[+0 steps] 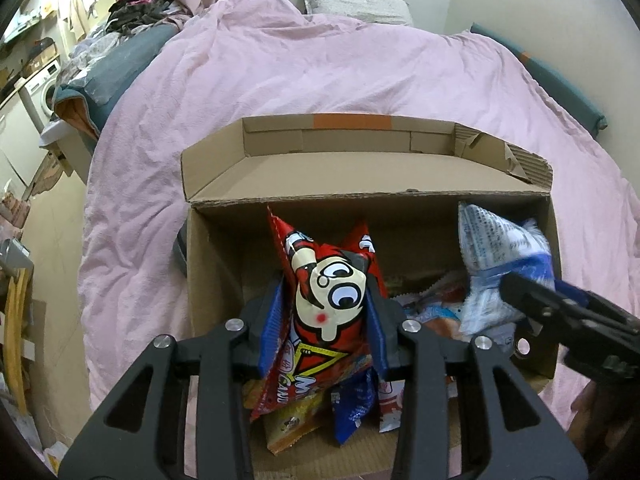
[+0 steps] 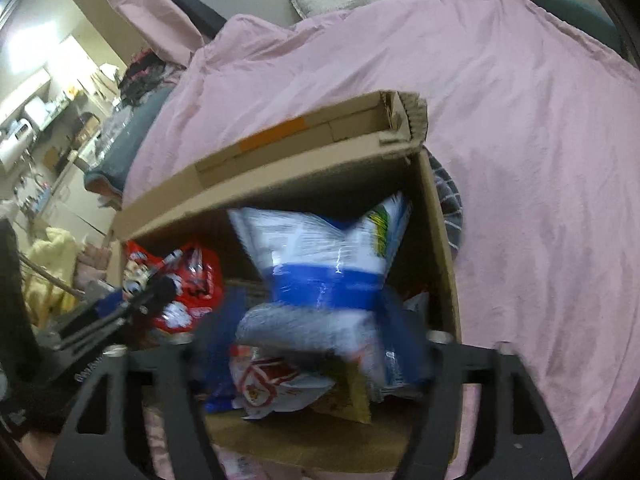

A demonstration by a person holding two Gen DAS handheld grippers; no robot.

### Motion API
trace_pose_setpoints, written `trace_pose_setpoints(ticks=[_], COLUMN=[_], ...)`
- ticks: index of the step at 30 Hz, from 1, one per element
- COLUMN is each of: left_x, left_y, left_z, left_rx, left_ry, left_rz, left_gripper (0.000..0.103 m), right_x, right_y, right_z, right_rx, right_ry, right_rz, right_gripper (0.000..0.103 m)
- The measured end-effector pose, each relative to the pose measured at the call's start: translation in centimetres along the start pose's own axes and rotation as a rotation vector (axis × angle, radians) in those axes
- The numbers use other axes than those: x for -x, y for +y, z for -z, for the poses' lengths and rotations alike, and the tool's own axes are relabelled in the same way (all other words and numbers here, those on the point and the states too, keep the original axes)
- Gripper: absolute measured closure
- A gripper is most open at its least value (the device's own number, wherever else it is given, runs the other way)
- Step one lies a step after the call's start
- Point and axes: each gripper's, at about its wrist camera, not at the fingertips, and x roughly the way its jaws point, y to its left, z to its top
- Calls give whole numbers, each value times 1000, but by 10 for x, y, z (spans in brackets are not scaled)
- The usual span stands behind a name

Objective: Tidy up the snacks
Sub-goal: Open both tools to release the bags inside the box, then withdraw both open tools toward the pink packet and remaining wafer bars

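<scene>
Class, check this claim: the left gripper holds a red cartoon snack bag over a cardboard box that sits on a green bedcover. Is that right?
Not quite. The bedcover is pink, not green, as the left wrist view shows. The rest stands: the left gripper holds the red cartoon snack bag over the cardboard box.

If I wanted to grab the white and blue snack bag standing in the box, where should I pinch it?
Probably pinch the white and blue bag at its flat sealed top edge, coming down from above. It stands upright in the cardboard box, so the top is free, while its puffy middle would likely slip or get squashed and other packets crowd its bottom.
</scene>
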Motion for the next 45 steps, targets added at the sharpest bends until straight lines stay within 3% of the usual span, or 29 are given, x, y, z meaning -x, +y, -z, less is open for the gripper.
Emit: trace_pose_setpoints(ticks=[1,5,7,24,45], left_x=[1,15,23,47,100], left_y=[1,8,8,8,41], left_z=[0,-1,-1,13,67], left_rx=[8,40,34,9,15], left_ry=[6,-35,-75,-72,-83], left_rz=[7,47,15,-44,-58], left_gripper=[64,20,14,14,14], right_x=[4,17,29,42,81], right_y=[1,5,6,-4,13], right_z=[0,-3,-3,-6,38], right_rx=[-1,19,29,-14,16], right_ry=[-17,-38,-91,-104,-101], right_rz=[4,24,27,-2,-11], right_gripper=[15,2,0,0,0])
